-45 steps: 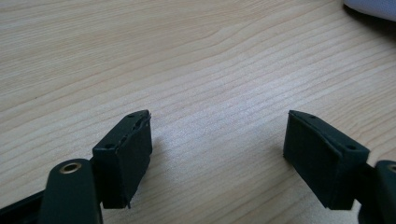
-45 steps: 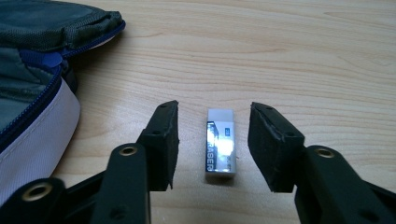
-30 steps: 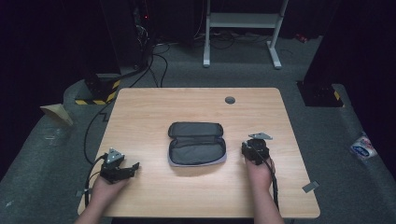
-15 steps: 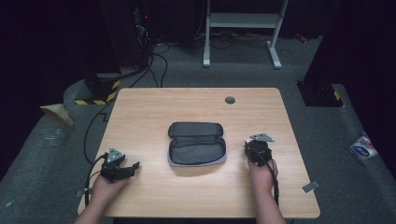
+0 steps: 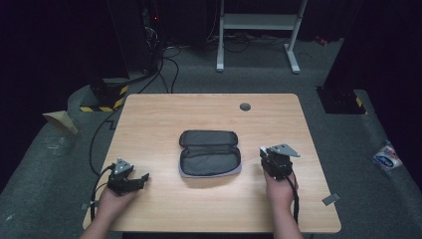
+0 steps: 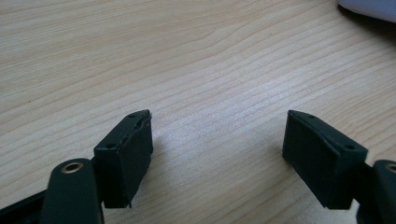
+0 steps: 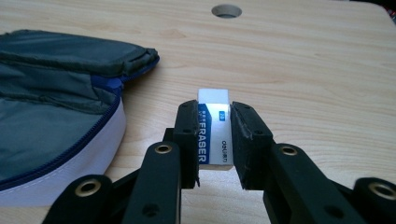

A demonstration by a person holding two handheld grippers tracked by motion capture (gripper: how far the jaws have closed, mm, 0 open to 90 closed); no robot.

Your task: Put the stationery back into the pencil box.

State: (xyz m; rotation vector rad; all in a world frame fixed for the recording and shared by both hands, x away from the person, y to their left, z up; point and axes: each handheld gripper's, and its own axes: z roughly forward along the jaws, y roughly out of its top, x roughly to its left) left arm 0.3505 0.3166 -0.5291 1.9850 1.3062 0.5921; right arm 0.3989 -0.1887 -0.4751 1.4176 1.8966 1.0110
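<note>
A white eraser [image 7: 214,126] with a blue sleeve is clamped between the pads of my right gripper [image 7: 215,114], just above the wooden table [image 5: 209,209]. In the high view the right gripper [image 5: 271,158] is at the right end of an open dark grey pencil case [image 5: 209,153]. The case's blue zip edge and white underside [image 7: 56,93] lie to the left of the jaws. My left gripper [image 5: 142,179] rests near the table's front left corner. Its jaws [image 6: 217,140] stand wide apart over bare wood with nothing between them.
A round cable hole [image 5: 245,106] sits in the table's far middle, ahead of the eraser [image 7: 226,10]. Black cables trail off the left edge [image 5: 97,149]. On the floor behind stand a white frame [image 5: 259,30] and dark equipment.
The right gripper has shifted slightly to the right with the eraser between its jaws. The left hand and the pencil case have stayed where they were.
</note>
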